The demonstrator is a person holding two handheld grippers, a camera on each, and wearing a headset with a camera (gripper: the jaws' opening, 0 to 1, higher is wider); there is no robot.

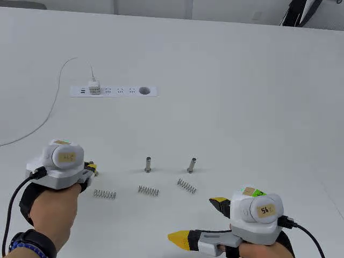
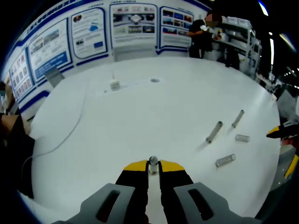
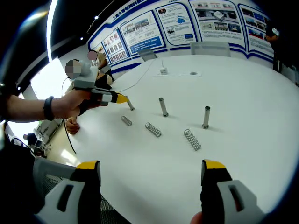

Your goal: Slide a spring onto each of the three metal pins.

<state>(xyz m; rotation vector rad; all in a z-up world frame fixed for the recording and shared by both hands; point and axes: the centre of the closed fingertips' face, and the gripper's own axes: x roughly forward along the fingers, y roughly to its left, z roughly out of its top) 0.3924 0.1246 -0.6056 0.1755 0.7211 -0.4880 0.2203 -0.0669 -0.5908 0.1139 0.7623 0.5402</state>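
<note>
— Three springs [image 1: 148,190] lie flat on the table [image 1: 242,107]; two pins [image 1: 148,164] stand just behind them.
— Yes; the left gripper [image 2: 153,166] clamps the third pin [image 2: 153,162] near the leftmost spring [image 1: 104,194]; the right gripper [image 3: 150,166] gapes wide.

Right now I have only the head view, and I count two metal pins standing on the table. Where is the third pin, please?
Observer: The left claw is shut on the third pin. The pin's round end shows between the yellow tips.
Operator: Which spring lies closest to that pin?
Observer: In the right gripper view, the leftmost spring lies just beside the held pin, apart from it.
</note>
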